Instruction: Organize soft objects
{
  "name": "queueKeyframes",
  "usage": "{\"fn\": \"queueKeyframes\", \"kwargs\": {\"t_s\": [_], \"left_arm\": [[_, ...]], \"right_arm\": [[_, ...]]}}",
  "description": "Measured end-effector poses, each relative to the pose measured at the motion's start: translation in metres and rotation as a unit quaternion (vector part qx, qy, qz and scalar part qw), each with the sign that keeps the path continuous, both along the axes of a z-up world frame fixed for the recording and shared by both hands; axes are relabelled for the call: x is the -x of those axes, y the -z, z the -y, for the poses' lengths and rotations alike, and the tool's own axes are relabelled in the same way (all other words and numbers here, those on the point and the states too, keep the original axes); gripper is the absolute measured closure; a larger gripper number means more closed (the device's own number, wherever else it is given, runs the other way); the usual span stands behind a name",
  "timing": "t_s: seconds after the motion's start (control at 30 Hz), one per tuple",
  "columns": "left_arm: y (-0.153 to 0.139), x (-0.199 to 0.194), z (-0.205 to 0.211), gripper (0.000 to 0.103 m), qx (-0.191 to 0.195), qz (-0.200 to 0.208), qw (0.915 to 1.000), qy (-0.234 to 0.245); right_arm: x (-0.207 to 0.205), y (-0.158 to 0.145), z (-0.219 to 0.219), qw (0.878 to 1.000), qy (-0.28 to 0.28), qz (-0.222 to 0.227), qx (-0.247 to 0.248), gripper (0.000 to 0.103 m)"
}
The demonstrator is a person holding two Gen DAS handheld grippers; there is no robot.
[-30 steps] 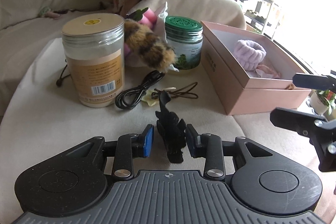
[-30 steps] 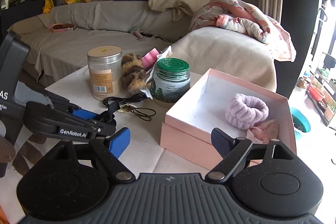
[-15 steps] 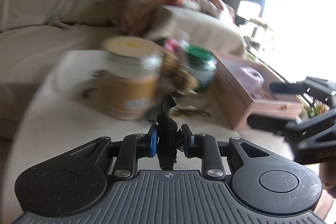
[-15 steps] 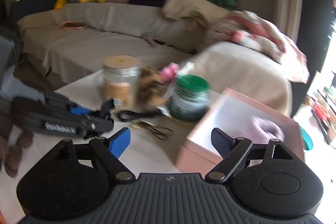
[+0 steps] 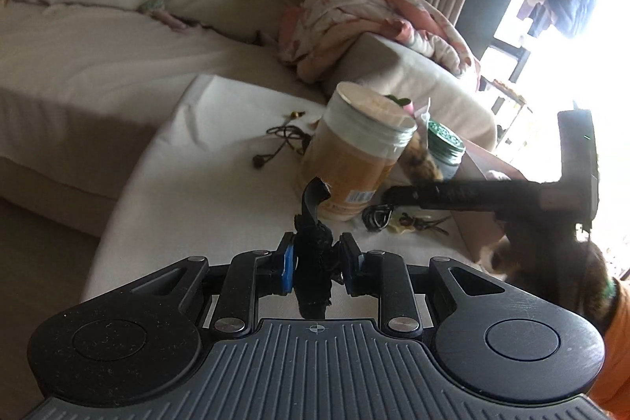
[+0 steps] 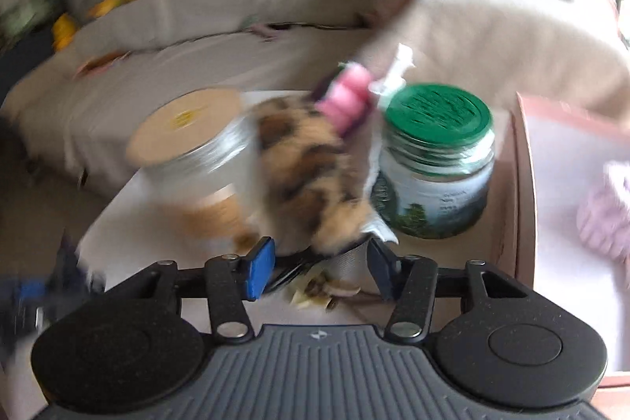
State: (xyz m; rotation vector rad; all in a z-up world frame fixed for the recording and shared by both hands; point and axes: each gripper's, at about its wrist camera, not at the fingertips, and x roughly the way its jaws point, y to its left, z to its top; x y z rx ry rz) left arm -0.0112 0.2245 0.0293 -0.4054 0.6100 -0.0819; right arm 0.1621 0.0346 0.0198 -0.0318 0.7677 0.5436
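Note:
My left gripper (image 5: pixel 317 264) is shut on a black fabric hair tie (image 5: pixel 313 254) and holds it above the white table (image 5: pixel 204 160). My right gripper (image 6: pixel 321 262) is open, its fingers just in front of a leopard-print furry scrunchie (image 6: pixel 307 176) that lies between two jars. A pink soft item (image 6: pixel 348 97) sits behind the scrunchie. The pink box (image 6: pixel 559 215) at the right holds a lilac fluffy band (image 6: pixel 606 211). The right wrist view is blurred by motion. The right gripper's arm (image 5: pixel 472 195) crosses the left wrist view.
A tall clear jar with a tan lid (image 5: pixel 358 152) and a green-lidded jar (image 6: pixel 437 160) stand on the table. A black cable (image 5: pixel 376 217) and brown cords (image 5: pixel 421 223) lie in front of them. A sofa (image 5: pixel 98 58) with blankets is behind.
My left gripper closed on the black hair tie and lifted it back to the left. My right gripper moved forward and down to the leopard scrunchie.

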Motion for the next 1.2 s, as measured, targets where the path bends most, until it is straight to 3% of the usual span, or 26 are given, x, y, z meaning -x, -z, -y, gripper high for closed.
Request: {"fn": "queueKeyframes", "kwargs": {"t_s": [0.07, 0.17, 0.33, 0.53, 0.6, 0.7, 0.9, 0.97, 1.0, 1.17, 1.2], "left_arm": [[0.004, -0.002, 0.000, 0.076, 0.007, -0.001, 1.0000, 0.002], [0.007, -0.005, -0.001, 0.076, 0.013, -0.001, 0.9999, 0.005], [0.006, -0.006, -0.003, 0.076, 0.019, 0.003, 0.9998, 0.004], [0.009, -0.013, 0.003, 0.076, 0.022, -0.005, 0.9997, 0.012], [0.009, -0.013, 0.006, 0.076, 0.022, -0.007, 0.9996, 0.016], [0.010, -0.012, 0.008, 0.076, 0.021, -0.009, 0.9995, 0.020], [0.011, -0.014, 0.009, 0.076, 0.022, -0.018, 0.9994, 0.017], [0.010, -0.012, 0.010, 0.076, 0.022, -0.018, 0.9994, 0.019], [0.009, -0.011, 0.011, 0.076, 0.021, -0.017, 0.9994, 0.020], [0.005, -0.006, 0.017, 0.076, 0.013, -0.019, 0.9994, 0.026], [0.004, -0.005, 0.018, 0.076, 0.012, -0.022, 0.9993, 0.028]], "right_arm": [[-0.007, 0.006, 0.000, 1.000, 0.026, -0.010, -0.009, 0.050], [-0.008, 0.012, -0.005, 1.000, 0.015, -0.006, 0.002, 0.058], [0.018, 0.009, -0.003, 0.997, -0.066, -0.014, 0.024, 0.059], [0.084, 0.007, 0.014, 0.980, -0.183, 0.028, 0.073, 0.055], [0.100, 0.007, 0.021, 0.977, -0.180, 0.059, 0.098, 0.035], [0.119, 0.005, 0.037, 0.976, -0.167, 0.083, 0.113, 0.033], [0.113, -0.005, 0.069, 0.991, -0.114, 0.050, 0.056, 0.032], [0.109, -0.005, 0.071, 0.994, -0.095, 0.037, 0.029, 0.038], [0.107, -0.005, 0.070, 0.995, -0.092, 0.037, 0.023, 0.048], [0.084, 0.000, 0.047, 0.996, -0.083, 0.029, 0.004, 0.057], [0.077, 0.003, 0.041, 0.996, -0.086, 0.020, 0.001, 0.064]]}}
